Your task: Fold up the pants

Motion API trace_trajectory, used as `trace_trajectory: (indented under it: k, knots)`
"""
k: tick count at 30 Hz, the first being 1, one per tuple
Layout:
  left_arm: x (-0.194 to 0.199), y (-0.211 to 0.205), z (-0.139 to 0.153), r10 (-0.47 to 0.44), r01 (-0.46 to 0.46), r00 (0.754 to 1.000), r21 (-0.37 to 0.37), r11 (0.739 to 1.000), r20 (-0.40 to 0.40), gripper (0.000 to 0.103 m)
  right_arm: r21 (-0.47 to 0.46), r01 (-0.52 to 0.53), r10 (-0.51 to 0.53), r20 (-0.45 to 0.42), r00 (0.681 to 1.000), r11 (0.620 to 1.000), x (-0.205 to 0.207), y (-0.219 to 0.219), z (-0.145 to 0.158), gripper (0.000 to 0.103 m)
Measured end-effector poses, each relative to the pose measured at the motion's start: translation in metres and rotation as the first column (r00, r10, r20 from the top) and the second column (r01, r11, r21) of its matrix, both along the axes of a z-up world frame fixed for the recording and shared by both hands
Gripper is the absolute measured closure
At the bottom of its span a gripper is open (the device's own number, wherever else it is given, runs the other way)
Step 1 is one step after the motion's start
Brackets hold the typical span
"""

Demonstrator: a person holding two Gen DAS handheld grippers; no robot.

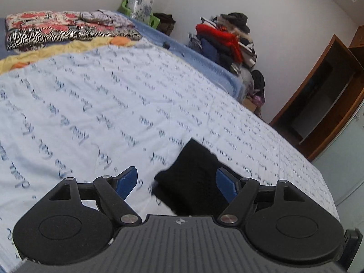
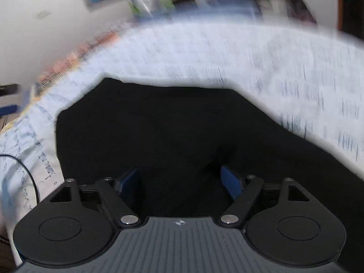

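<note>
The black pants (image 2: 163, 125) lie spread on a pale blue bedsheet with printed script (image 1: 102, 95). In the left wrist view only a corner of the pants (image 1: 193, 177) shows, lying between and just past the blue fingers. My left gripper (image 1: 176, 180) is open above that corner. My right gripper (image 2: 179, 183) is open, low over the wide black cloth, which fills the space between its blue fingertips (image 2: 229, 179). The right wrist view is blurred by motion.
Folded patterned blankets (image 1: 59, 29) lie at the head of the bed. A heap of clothes (image 1: 227, 38) stands beyond the far bed edge. A wooden door frame (image 1: 323, 95) is at the right. A thin black cable (image 2: 25, 168) crosses the sheet at the left.
</note>
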State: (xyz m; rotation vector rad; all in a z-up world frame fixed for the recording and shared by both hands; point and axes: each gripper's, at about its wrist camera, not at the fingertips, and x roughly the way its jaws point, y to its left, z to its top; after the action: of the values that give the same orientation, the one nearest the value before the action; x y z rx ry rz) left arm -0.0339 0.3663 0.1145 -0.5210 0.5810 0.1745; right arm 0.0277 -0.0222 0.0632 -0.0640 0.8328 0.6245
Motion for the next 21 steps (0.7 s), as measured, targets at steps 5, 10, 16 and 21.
trace_trajectory:
  k: [5, 10, 16, 21]
  knots:
    - [-0.001, 0.006, -0.022, 0.013, -0.014, 0.999, -0.032, 0.999, -0.032, 0.026, -0.118, -0.123, 0.151, 0.264, 0.953, 0.985, -0.044, 0.049, 0.026, 0.016]
    - [-0.003, 0.012, -0.021, 0.035, -0.036, 0.999, -0.051, 0.998, -0.022, 0.025, -0.278, -0.311, 0.401, 0.381, 0.833, 0.909, -0.084, 0.118, 0.020, 0.017]
    - [-0.013, 0.019, -0.017, 0.045, -0.046, 0.999, -0.020, 0.999, -0.015, 0.016, -0.425, -0.367, 0.528, 0.368, 0.766, 0.828, -0.084, 0.180, -0.012, 0.017]
    - [-0.010, 0.018, -0.026, 0.058, -0.055, 0.997, 0.057, 0.997, -0.051, 0.016, -0.454, -0.362, 0.548, 0.396, 0.737, 0.814, -0.079, 0.210, -0.023, 0.016]
